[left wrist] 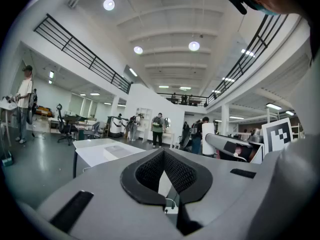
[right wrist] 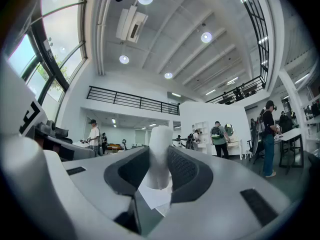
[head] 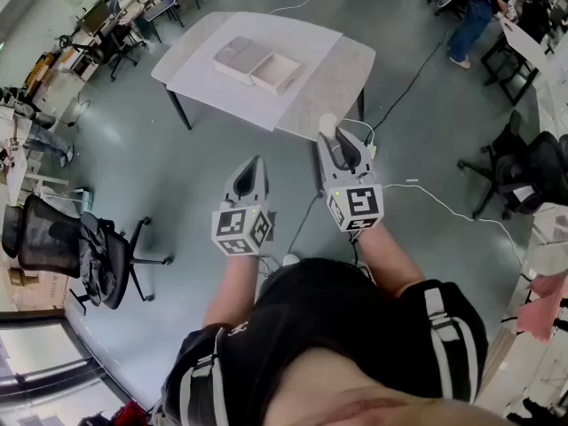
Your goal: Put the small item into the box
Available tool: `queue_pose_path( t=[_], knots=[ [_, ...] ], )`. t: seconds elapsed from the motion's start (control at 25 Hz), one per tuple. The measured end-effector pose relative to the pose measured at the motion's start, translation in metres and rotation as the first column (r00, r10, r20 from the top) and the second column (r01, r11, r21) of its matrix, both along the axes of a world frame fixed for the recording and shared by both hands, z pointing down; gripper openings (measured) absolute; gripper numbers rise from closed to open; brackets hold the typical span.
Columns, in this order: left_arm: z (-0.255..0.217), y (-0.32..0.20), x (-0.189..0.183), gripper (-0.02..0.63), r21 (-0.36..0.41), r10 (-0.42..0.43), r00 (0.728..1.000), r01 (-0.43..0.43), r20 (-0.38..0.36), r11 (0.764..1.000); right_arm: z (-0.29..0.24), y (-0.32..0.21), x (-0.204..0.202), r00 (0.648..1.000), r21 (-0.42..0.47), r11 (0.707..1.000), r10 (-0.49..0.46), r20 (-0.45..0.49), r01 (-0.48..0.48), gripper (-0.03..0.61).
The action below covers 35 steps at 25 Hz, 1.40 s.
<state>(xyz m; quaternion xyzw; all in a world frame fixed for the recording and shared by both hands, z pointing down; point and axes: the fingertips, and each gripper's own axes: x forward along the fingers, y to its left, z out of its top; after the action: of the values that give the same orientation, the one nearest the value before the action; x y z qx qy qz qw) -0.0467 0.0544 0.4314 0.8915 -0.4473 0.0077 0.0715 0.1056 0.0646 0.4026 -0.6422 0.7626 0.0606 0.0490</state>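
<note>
Right gripper (right wrist: 159,159): clamped on the small item (right wrist: 160,134) — I hold it short of the table (head: 315,82).
Left gripper (left wrist: 162,156): jaws together, empty.
Box (head: 256,64): on the table — contents too small to read.
Cable (head: 444,204): floor right of the table.

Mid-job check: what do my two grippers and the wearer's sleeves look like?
The left gripper and right gripper are grey, tapering two-jaw units with black textured pads; each carries a cube of black-and-white square markers. The sleeves are short, black with white stripes.
</note>
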Motion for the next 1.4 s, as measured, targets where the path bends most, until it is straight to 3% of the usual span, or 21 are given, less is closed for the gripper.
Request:
queue_pose_path(
  t=[0.8,1.4],
  knots=[
    [-0.011,0.014,-0.018,0.005,0.037,0.023,1.000,-0.023,0.008,0.999,-0.009,0.014,-0.037,0.999,0.017,0.999,-0.038,0.026,0.037,0.123],
    [-0.004,-0.014,-0.083,0.005,0.053,0.049,0.999,-0.049,-0.007,0.997,-0.007,-0.020,-0.094,1.000,0.021,1.000,-0.001,0.024,0.000,0.123]
  ],
)
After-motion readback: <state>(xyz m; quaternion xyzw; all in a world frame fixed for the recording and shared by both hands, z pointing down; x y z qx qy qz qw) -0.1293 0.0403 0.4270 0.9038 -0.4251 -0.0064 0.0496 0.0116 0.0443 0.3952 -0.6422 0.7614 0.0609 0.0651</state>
